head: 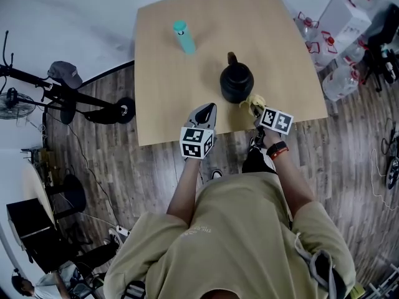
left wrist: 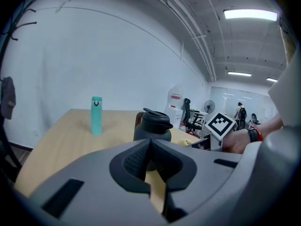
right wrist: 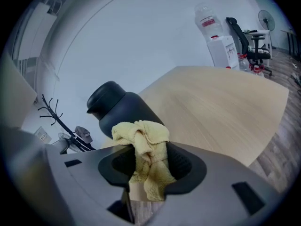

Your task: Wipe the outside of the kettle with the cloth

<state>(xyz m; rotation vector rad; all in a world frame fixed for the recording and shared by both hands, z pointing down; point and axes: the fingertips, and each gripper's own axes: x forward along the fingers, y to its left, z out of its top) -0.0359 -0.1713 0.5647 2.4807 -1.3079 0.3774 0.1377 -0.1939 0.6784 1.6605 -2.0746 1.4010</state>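
Right gripper [right wrist: 149, 173] pinched soft, limp cloth [right wrist: 141, 135] just beside kettle [head: 236, 83]; left gripper [left wrist: 150, 159] closed, empty. Kettle likely rigid, slick; brace handle [head: 232, 58].

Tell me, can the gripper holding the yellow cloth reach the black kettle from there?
Probably yes. The right gripper, shut on the cloth, is close beside the kettle, and nothing stands between them.
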